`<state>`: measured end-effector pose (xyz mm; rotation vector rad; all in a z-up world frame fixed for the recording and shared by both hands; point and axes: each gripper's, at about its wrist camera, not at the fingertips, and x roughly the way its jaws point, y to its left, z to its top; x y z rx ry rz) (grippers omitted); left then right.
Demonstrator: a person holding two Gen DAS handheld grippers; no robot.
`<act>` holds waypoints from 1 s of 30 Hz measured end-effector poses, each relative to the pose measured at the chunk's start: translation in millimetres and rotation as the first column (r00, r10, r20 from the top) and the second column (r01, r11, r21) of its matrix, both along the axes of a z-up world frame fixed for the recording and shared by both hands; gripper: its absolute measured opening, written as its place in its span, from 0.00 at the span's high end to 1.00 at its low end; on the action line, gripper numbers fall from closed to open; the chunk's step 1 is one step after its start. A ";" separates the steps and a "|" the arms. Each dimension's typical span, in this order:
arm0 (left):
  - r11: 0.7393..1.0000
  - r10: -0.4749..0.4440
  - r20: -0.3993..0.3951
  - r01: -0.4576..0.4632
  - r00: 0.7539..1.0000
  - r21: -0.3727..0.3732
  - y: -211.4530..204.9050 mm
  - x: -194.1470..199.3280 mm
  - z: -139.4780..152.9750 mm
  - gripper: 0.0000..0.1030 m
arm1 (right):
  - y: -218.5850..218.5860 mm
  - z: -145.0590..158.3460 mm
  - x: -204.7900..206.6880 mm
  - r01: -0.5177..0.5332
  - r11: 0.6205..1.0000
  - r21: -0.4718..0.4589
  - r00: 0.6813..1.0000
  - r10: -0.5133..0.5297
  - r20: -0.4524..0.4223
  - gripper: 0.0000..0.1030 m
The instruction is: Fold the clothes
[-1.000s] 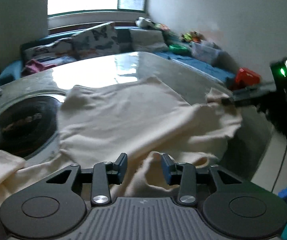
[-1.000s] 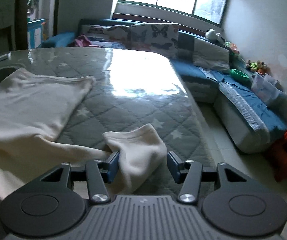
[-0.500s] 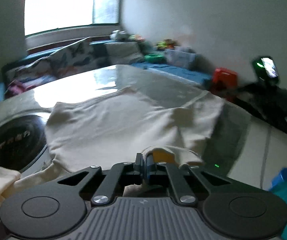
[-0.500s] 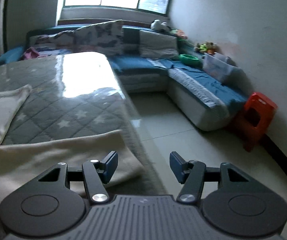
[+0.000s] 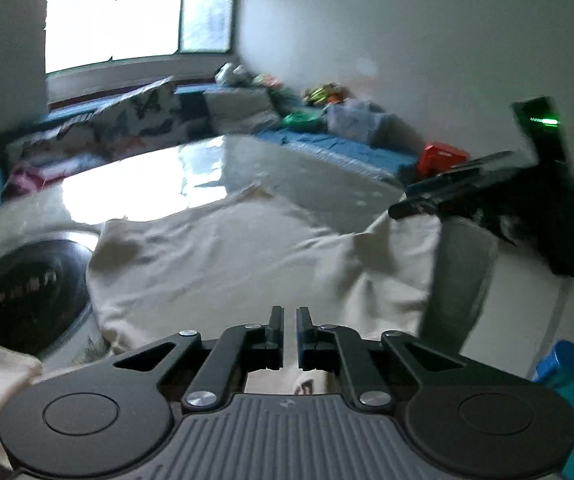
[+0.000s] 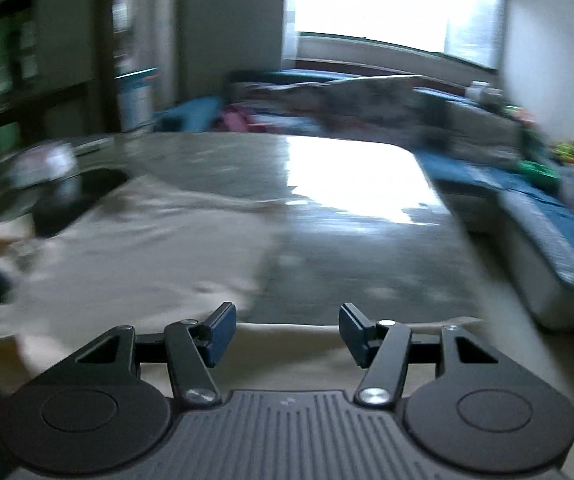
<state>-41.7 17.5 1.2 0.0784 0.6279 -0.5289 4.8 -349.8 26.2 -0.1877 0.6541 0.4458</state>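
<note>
A cream garment (image 5: 227,256) lies spread on the grey quilted table (image 5: 319,184). My left gripper (image 5: 290,320) sits at its near hem. Its jaws stand a thin slit apart and are easing open, with cream cloth filling the slit and running under the fingers. In the right wrist view, which is blurred, the garment (image 6: 127,264) covers the left half of the table (image 6: 359,248). My right gripper (image 6: 285,320) hangs open above the near hem with nothing between its fingers. From the left wrist view the right gripper (image 5: 403,204) hovers at the garment's raised right corner.
A dark round recess (image 5: 19,280) sits in the table at the left, partly under a sleeve. A blue sofa (image 5: 327,148) with cushions runs along the far side and right wall. A red stool (image 5: 441,156) and a blue object (image 5: 559,360) stand on the floor at right.
My left gripper closed on the near hem. My right gripper let go of the sleeve end, swung out past the table edge, then came back over the garment, open throughout.
</note>
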 end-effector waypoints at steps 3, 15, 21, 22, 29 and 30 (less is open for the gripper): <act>1.000 -0.019 -0.046 0.019 0.999 -0.003 -10.8 7.3 -14.9 0.93 | 28.1 -6.8 -4.3 -0.117 0.993 -0.008 0.993 0.117 -0.009 0.45; 0.994 0.102 -0.047 -0.100 0.994 0.046 9.0 39.0 -10.4 0.87 | 49.4 -40.8 15.2 -0.196 0.981 -0.014 0.973 0.193 -0.125 0.49; 0.918 0.379 0.007 -0.377 0.925 0.122 39.5 112.9 -4.6 0.71 | 46.5 -40.4 17.4 -0.199 0.980 -0.007 0.970 0.196 -0.141 0.48; 0.910 0.397 0.009 -0.395 0.918 0.129 43.1 124.8 -7.2 0.68 | 46.7 -40.5 17.9 -0.200 0.980 -0.007 0.970 0.197 -0.143 0.48; 0.878 0.456 0.005 -0.450 0.890 0.162 58.7 186.8 -24.7 0.55 | 46.2 -41.0 21.8 -0.199 0.980 0.006 0.967 0.197 -0.160 0.46; 0.877 0.456 0.001 -0.450 0.890 0.168 59.7 189.6 -27.2 0.55 | 45.9 -41.2 21.9 -0.200 0.980 0.008 0.967 0.199 -0.162 0.46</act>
